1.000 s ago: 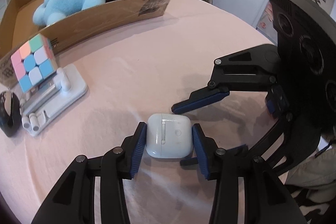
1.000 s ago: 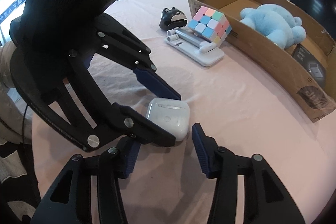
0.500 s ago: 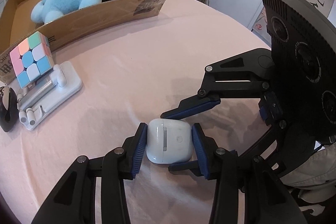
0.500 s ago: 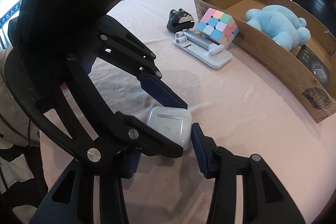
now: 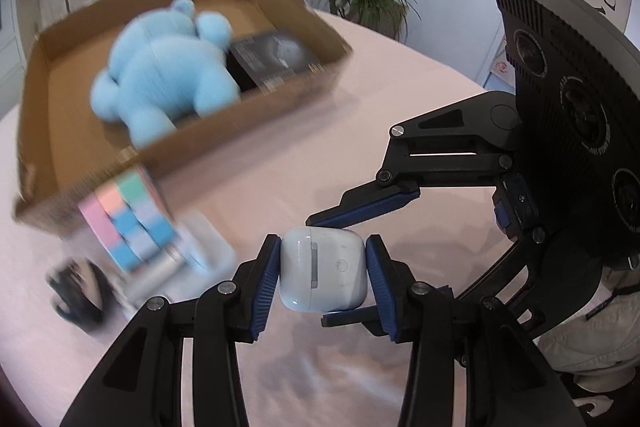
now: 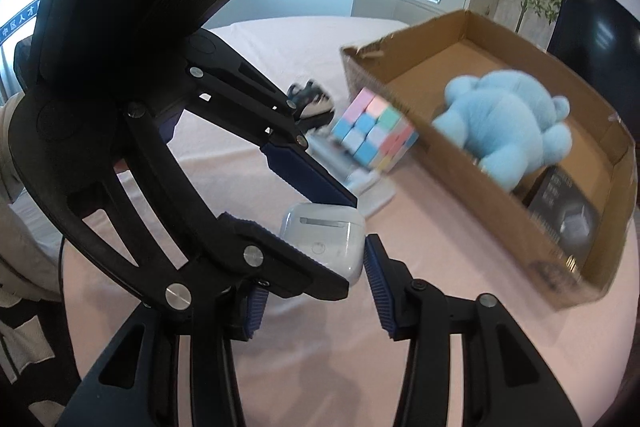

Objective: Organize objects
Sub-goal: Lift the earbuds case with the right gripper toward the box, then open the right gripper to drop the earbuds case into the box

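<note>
My left gripper [image 5: 323, 277] is shut on a white earbud case [image 5: 323, 270] and holds it above the pink table. In the right wrist view the case [image 6: 326, 237] sits between the left gripper's blue pads. My right gripper [image 6: 310, 287] is open, its fingers spread on either side of the case and the left fingers; it also shows in the left wrist view [image 5: 352, 259]. A cardboard box [image 5: 256, 115] holds a blue plush toy [image 5: 164, 83] and a black carton [image 5: 272, 57].
A pastel puzzle cube [image 5: 128, 219] leans on a white phone stand [image 5: 192, 255] next to the box. A small black figure [image 5: 76, 291] sits left of the stand. Potted plants and a dark screen stand behind the table. The person's trousers show at the right [image 5: 592, 327].
My left gripper has lifted the earbud case off the table and both views have swung toward the box. The right gripper has stayed open around it.
</note>
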### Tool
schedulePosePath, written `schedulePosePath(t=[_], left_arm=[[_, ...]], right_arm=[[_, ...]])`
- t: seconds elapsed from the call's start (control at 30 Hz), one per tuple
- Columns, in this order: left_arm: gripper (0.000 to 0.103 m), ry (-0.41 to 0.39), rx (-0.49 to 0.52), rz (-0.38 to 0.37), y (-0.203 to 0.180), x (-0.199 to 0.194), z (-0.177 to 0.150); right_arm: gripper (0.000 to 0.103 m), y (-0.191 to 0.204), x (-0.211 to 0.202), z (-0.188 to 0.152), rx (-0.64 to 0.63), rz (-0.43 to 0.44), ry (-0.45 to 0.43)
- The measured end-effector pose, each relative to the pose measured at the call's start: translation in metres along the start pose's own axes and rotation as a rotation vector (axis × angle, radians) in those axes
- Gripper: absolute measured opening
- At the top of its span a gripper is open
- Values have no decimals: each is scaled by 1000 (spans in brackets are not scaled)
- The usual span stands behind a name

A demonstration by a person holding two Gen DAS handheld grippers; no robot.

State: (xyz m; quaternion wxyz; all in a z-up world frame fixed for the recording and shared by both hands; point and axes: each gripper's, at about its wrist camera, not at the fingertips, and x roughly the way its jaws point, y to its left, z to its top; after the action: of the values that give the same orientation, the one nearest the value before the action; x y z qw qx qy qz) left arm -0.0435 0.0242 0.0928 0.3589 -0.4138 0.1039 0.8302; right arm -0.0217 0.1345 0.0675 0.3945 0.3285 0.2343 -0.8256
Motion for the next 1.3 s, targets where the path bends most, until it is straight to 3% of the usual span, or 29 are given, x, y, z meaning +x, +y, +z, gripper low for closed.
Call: schedulePosePath(t=[0.47,0.7,1.03,1.2,1.3], left_arm=[[41,-60,-54,55,100,-27,61],[41,-32,-80,63,158,-23,89],[41,20,-159,46,201,24,61],[41,-10,-173,71,202,23,49],[46,-54,-206,86,196,5,43]], right_arm=[[42,-62,39,101,-68,12,-39],[42,-97,78,145,-63,26,-40],[42,-107,145,142,-72,57,47],[42,-102,151,138,-70,38,56],[60,-97,141,140,-56,8,29]])
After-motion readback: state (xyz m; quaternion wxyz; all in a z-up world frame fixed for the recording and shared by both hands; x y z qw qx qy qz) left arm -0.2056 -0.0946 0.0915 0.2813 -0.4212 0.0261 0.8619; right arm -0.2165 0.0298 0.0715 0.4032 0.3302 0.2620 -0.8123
